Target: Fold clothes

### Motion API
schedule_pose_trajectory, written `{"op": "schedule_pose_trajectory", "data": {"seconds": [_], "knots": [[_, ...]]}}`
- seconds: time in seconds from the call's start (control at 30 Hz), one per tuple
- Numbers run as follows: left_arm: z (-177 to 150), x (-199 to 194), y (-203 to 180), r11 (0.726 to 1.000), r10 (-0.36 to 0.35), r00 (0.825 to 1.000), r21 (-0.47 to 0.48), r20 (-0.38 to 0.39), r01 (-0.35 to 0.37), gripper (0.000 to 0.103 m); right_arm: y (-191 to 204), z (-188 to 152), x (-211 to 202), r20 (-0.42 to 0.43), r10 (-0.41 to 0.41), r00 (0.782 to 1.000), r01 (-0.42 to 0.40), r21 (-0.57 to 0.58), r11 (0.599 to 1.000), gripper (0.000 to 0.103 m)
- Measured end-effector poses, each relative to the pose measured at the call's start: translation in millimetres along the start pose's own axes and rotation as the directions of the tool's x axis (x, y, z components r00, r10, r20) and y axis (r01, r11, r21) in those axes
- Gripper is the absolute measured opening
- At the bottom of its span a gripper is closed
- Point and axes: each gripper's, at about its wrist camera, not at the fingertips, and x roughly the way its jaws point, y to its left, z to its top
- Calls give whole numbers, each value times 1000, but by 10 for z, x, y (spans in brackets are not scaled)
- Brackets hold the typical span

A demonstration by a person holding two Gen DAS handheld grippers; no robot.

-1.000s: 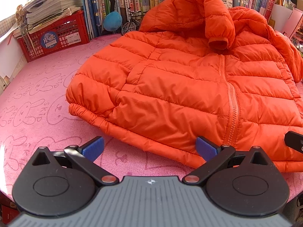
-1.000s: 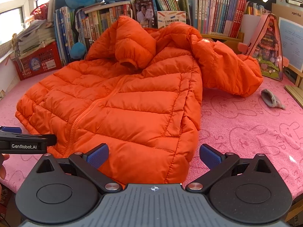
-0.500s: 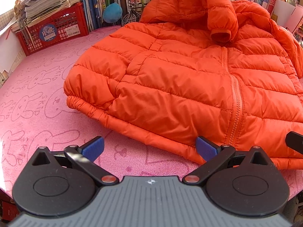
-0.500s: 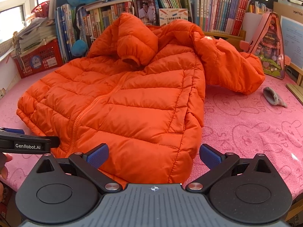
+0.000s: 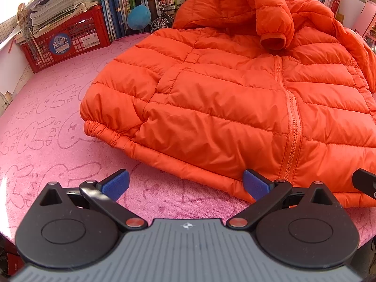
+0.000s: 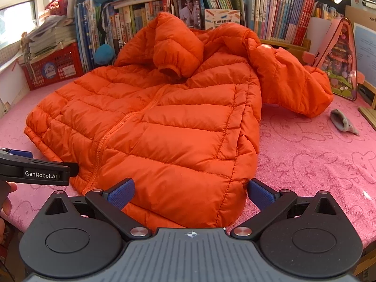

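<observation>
An orange puffer jacket (image 5: 235, 98) lies zipped, front up, on the pink table cover (image 5: 47, 122). One sleeve is folded over its chest with the cuff (image 5: 273, 41) showing. In the right wrist view the jacket (image 6: 164, 127) has its other sleeve (image 6: 293, 80) spread to the right. My left gripper (image 5: 185, 184) is open and empty, just in front of the jacket's hem at its left part. My right gripper (image 6: 190, 191) is open and empty, its jaws on either side of the hem's right corner. The left gripper's side (image 6: 35, 171) shows at the left edge.
A red crate (image 5: 65, 42) with stacked papers stands at the back left. Books line the back (image 6: 270, 16). A pink toy house (image 6: 338, 63) stands back right. A small grey cloth (image 6: 343, 122) lies on the cover to the right.
Both grippers have moved a little forward and up over the jacket's hem. Both stay open. The jacket has not moved.
</observation>
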Motion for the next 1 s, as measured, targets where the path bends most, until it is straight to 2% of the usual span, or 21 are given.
{"op": "schedule_pose_trajectory", "data": {"seconds": [0.33, 0.53, 0.73, 0.87, 1.0], "knots": [[11, 4, 49, 1000, -6, 1000, -2, -3, 6, 103, 116, -99, -24, 0, -13, 1000, 13, -91, 996, 103], [97, -104, 222, 999, 18, 997, -43, 73, -15, 103, 149, -178, 28, -18, -20, 1000, 18, -132, 991, 103], [181, -92, 192, 1000, 9, 997, -7, 74, -9, 103, 8, -141, 75, -42, 1, 999, -4, -77, 997, 103], [208, -65, 87, 999, 18, 997, 47, 78, -22, 103, -114, -18, 10, -6, 0, 1000, -1, -53, 999, 103], [235, -59, 80, 999, 10, 996, 52, 85, -15, 103, -230, 57, 18, 7, -32, 999, 32, -35, 999, 103]]}}
